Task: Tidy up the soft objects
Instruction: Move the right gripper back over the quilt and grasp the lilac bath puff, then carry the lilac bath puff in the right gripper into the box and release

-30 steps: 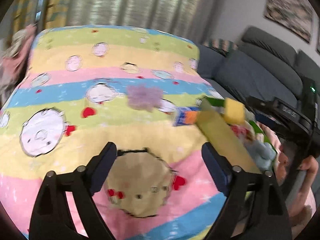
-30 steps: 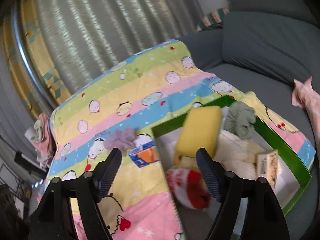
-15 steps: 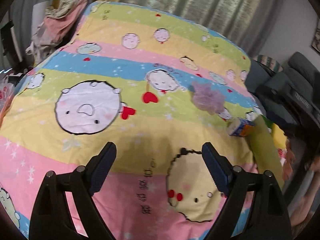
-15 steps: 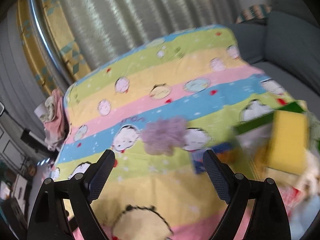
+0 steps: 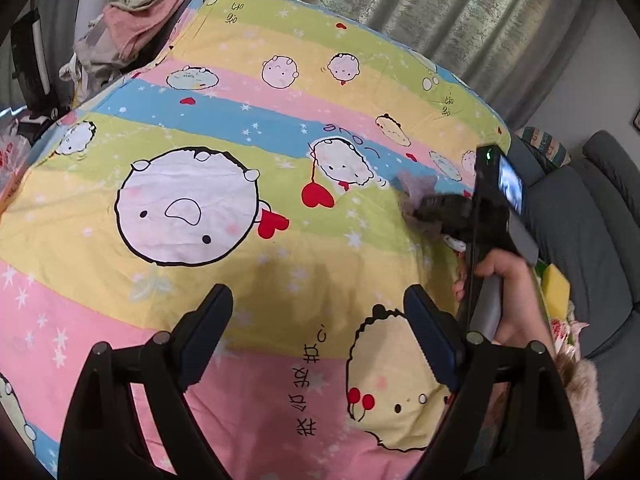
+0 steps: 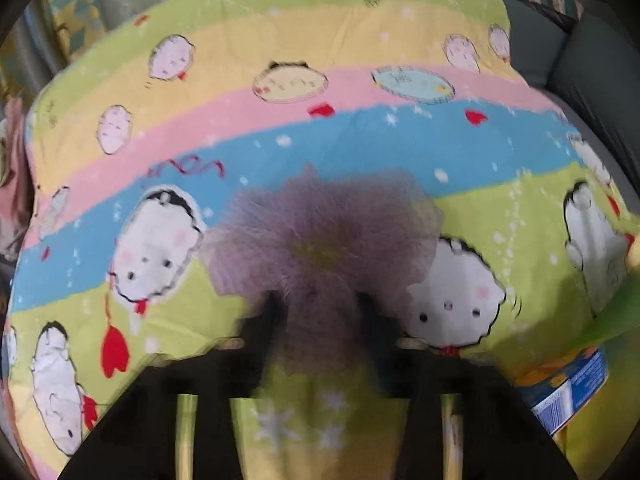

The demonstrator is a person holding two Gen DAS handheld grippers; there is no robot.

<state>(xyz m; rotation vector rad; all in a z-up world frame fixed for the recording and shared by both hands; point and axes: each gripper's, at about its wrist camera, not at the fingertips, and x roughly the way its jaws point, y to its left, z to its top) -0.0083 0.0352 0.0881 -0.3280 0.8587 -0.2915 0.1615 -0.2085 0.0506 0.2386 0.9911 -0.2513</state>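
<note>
Right claw (image 6: 320,312) pinching purple mesh pouf (image 6: 320,248); best lifted slowly, keeping a firm squeeze. Left claw (image 5: 320,320) spread wide, empty, above bedsheet (image 5: 240,248).

We reach the puff

Our right gripper (image 6: 320,312) has advanced and narrowed its fingers around the fluffy purple mesh puff (image 6: 320,248), previously well ahead.

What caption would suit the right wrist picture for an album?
Right gripper pinching a fluffy purple scrunchie on a striped cartoon blanket.
</note>
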